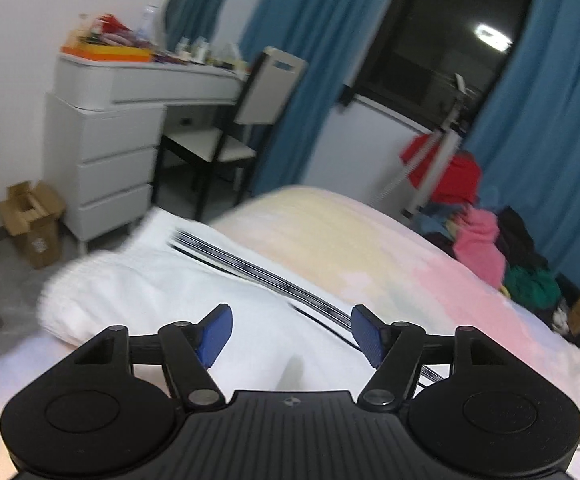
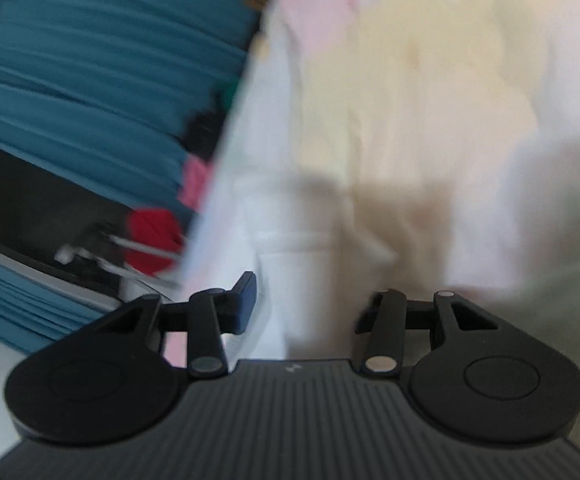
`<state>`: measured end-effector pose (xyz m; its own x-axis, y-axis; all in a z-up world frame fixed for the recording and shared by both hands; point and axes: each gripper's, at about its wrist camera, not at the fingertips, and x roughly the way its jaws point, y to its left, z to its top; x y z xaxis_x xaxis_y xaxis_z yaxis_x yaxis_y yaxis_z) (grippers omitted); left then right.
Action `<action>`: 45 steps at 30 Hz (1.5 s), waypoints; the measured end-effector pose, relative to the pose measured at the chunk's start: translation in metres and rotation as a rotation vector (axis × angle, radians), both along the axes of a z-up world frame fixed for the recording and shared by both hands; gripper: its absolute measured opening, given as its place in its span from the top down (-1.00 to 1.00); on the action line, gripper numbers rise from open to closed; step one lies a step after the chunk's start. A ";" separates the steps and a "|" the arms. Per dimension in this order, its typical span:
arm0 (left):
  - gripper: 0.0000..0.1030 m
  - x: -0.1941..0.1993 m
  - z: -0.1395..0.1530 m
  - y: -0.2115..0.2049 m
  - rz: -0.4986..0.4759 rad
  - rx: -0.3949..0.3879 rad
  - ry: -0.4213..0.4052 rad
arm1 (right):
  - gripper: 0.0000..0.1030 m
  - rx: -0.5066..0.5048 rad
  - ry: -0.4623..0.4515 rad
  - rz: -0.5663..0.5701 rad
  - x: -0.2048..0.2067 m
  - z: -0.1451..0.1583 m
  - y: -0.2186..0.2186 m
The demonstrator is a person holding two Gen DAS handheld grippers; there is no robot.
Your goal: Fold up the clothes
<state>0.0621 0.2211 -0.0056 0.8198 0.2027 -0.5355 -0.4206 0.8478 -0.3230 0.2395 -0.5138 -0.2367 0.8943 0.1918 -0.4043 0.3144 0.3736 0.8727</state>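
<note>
Garment: white garment (image 1: 193,292) lies on the bed (image 1: 390,256), stripe running diagonally away | Your left hand-held gripper (image 1: 292,334): wide, empty, just above it, nearer | Your right hand-held gripper (image 2: 310,308): parted, empty, over blurred bedding.

Each gripper (image 1: 292,334) (image 2: 306,306) is matte black with ribbed housing, round side discs, silver pivots and blue pads (image 1: 214,334).

Left tool (image 1: 292,334): matt black plastic body, ribbed deck, blue textured pads (image 1: 214,332). White garment (image 1: 161,280) at 11 o'clock of it is soft cloth with black stripes, on a fuzzy pastel blanket (image 1: 370,248). Dresser (image 1: 101,160) smooth semi-gloss white, box (image 1: 29,220) plain cardboard, curtains (image 1: 550,120) matt blue cloth.
</note>
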 end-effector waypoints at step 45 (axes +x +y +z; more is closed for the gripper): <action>-0.53 0.066 -0.050 -0.115 -0.280 0.179 0.058 | 0.73 -1.780 -0.641 0.614 -0.140 0.058 0.407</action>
<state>0.1280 0.1060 -0.0558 0.8260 0.0692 -0.5595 -0.1767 0.9742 -0.1403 0.0998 -0.1063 -0.1789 0.9437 0.2908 -0.1576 -0.3233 0.7106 -0.6250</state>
